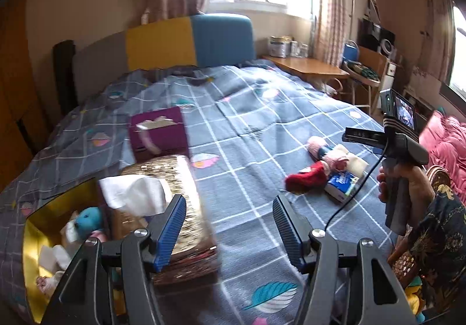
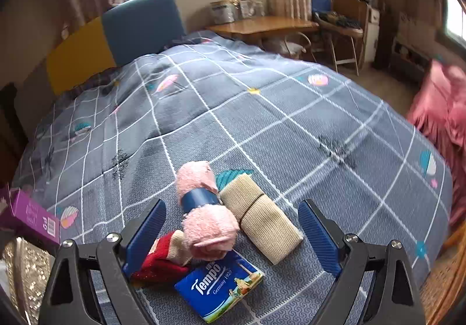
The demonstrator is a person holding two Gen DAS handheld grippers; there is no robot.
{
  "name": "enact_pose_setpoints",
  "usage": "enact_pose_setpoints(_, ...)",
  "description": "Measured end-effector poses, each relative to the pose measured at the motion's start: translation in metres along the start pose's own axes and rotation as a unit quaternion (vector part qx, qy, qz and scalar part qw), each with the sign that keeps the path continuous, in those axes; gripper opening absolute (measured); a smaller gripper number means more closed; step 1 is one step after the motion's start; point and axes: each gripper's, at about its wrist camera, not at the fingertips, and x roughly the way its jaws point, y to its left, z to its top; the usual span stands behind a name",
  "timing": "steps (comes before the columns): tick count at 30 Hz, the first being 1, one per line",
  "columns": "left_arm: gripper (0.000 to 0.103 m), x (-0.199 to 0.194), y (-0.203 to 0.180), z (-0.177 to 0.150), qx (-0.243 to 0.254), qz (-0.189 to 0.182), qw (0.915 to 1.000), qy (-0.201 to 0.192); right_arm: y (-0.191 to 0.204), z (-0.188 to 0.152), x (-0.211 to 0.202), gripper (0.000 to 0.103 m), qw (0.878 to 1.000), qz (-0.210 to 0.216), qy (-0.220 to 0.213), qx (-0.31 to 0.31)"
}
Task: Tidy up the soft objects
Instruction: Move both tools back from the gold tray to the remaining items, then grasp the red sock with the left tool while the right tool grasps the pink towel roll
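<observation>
A pink rolled towel with a blue band (image 2: 204, 208), a beige rolled cloth (image 2: 259, 214), a red knit piece (image 2: 160, 261) and a blue Tempo tissue pack (image 2: 221, 287) lie together on the bed. My right gripper (image 2: 233, 234) is open and empty just above them. The same pile (image 1: 326, 167) shows at right in the left wrist view. My left gripper (image 1: 230, 226) is open and empty beside a glittery gold tissue box (image 1: 180, 202). A yellow-lined box (image 1: 40, 237) at lower left holds a teal plush (image 1: 87, 220) and other soft items.
The grey checked bedspread (image 2: 262, 121) covers the bed. A purple box (image 1: 160, 132) lies behind the gold one. A wooden desk (image 2: 262, 25) and chair stand past the bed. A pink quilt (image 2: 442, 112) is at right. The right gripper's handle (image 1: 402, 156) hovers in the left view.
</observation>
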Motion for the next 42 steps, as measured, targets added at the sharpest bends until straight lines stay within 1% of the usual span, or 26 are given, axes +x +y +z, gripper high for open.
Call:
enact_pose_setpoints(2,0.062,0.014,-0.008,0.006,0.000,-0.021,0.9997,0.012,-0.009,0.001,0.002,0.093,1.000,0.003,0.006,0.023)
enact_pose_setpoints(4,0.062,0.031,-0.015,0.010,-0.006,-0.037,0.9988,0.033,-0.016,0.002,0.002,0.093,0.999,0.008,0.009,0.045)
enact_pose_setpoints(5,0.061,0.043,-0.019,0.012,-0.009,-0.053,0.9976,0.043,-0.021,0.002,0.003,0.093,0.998,0.010,0.011,0.057)
enact_pose_setpoints(6,0.060,0.051,-0.023,0.013,-0.009,-0.057,0.9969,0.053,-0.024,0.002,0.003,0.093,0.998,0.013,0.013,0.068)
enact_pose_setpoints(7,0.057,0.064,-0.028,0.014,-0.008,-0.059,0.9961,0.065,-0.028,0.003,0.004,0.093,0.997,0.016,0.016,0.078)
enact_pose_setpoints(8,0.053,0.074,-0.034,0.015,-0.005,-0.069,0.9950,0.072,-0.031,0.003,0.005,0.093,0.996,0.022,0.019,0.089)
enact_pose_setpoints(10,0.050,0.097,-0.046,0.016,0.003,-0.076,0.9930,0.091,-0.036,0.003,0.007,0.093,0.994,0.032,0.025,0.105)
enact_pose_setpoints(11,0.047,0.108,-0.051,0.018,0.003,-0.081,0.9917,0.099,-0.038,0.003,0.008,0.093,0.993,0.036,0.026,0.113)
enact_pose_setpoints(15,0.046,0.143,-0.077,0.025,0.020,-0.112,0.9871,0.112,-0.042,0.002,0.009,0.093,0.990,0.052,0.031,0.130)
enact_pose_setpoints(17,0.046,0.162,-0.094,0.029,0.031,-0.119,0.9842,0.128,-0.042,0.002,0.009,0.093,0.989,0.057,0.031,0.133)
enact_pose_setpoints(20,0.046,0.186,-0.120,0.032,0.069,-0.134,0.9795,0.134,-0.044,0.002,0.008,0.093,0.988,0.066,0.029,0.139)
enact_pose_setpoints(22,0.046,0.199,-0.132,0.033,0.081,-0.152,0.9743,0.146,-0.046,0.003,0.008,0.093,0.986,0.072,0.031,0.145)
enact_pose_setpoints(24,0.046,0.214,-0.142,0.035,0.085,-0.152,0.9718,0.159,-0.047,0.003,0.010,0.093,0.985,0.077,0.034,0.149)
enact_pose_setpoints(26,0.046,0.227,-0.148,0.035,0.090,-0.147,0.9716,0.162,-0.048,0.003,0.011,0.093,0.984,0.081,0.037,0.153)
enact_pose_setpoints(28,0.046,0.245,-0.149,0.036,0.080,-0.153,0.9679,0.183,-0.048,0.003,0.011,0.093,0.984,0.085,0.037,0.152)
enact_pose_setpoints(29,0.046,0.252,-0.146,0.036,0.069,-0.154,0.9678,0.187,-0.047,0.003,0.011,0.093,0.984,0.086,0.038,0.151)
enact_pose_setpoints(31,0.046,0.258,-0.141,0.037,0.055,-0.169,0.9665,0.185,-0.046,0.003,0.012,0.093,0.984,0.089,0.040,0.149)
enact_pose_setpoints(33,0.024,0.255,-0.135,0.037,0.051,-0.180,0.9665,0.176,-0.045,0.003,0.013,0.093,0.984,0.090,0.039,0.147)
enact_pose_setpoints(34,0.022,0.252,-0.130,0.036,0.044,-0.189,0.9659,0.171,-0.045,0.003,0.012,0.091,0.985,0.089,0.037,0.145)
enact_pose_setpoints(35,0.018,0.248,-0.124,0.034,0.035,-0.192,0.9669,0.165,-0.044,0.004,0.011,0.090,0.985,0.091,0.034,0.143)
enact_pose_setpoints(38,0.016,0.241,-0.105,0.028,0.001,-0.195,0.9676,0.161,-0.041,0.005,0.011,0.083,0.987,0.090,0.033,0.132)
enact_pose_setpoints(40,0.015,0.236,-0.093,0.023,-0.016,-0.186,0.9699,0.157,-0.038,0.004,0.013,0.071,0.987,0.092,0.039,0.125)
enact_pose_setpoints(42,0.015,0.229,-0.081,0.015,-0.029,-0.175,0.9718,0.155,-0.033,0.004,0.015,0.068,0.989,0.090,0.048,0.110)
